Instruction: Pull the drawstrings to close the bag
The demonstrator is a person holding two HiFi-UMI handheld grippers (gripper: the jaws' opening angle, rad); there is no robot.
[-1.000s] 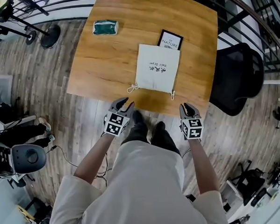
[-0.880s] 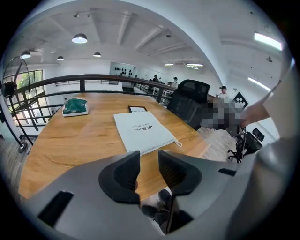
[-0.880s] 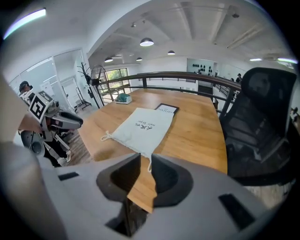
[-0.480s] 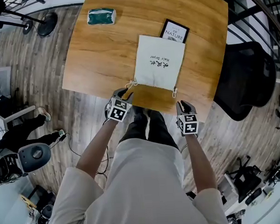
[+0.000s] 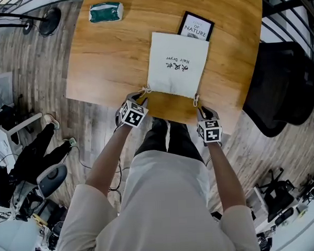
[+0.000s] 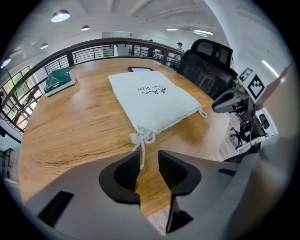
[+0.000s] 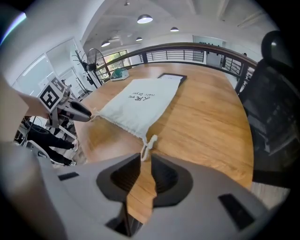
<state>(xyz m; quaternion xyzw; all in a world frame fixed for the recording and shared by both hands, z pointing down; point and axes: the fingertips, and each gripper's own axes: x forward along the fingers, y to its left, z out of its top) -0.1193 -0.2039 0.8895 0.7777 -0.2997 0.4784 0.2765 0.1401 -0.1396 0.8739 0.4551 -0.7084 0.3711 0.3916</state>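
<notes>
A white drawstring bag [image 5: 177, 66] lies flat on the wooden table [image 5: 106, 62], its mouth toward the near edge. My left gripper [image 5: 137, 98] is at the left knotted cord [image 5: 144, 90]. In the left gripper view that cord [image 6: 142, 137] trails down into the gap of the open left gripper [image 6: 149, 157], with wood showing between the jaws. My right gripper [image 5: 204, 113] sits just below the right cord [image 5: 196, 100]. In the right gripper view the right cord's [image 7: 149, 143] end reaches the mouth of the open right gripper [image 7: 145, 159].
A black framed box [image 5: 196, 27] lies partly under the bag's far end. A green pouch [image 5: 105, 11] rests at the table's far left. A black office chair [image 5: 289, 89] stands to the right of the table. The person's legs are below the near edge.
Both grippers have moved forward from below the table's near edge up to the bag's two cord ends. The bag has not moved.
</notes>
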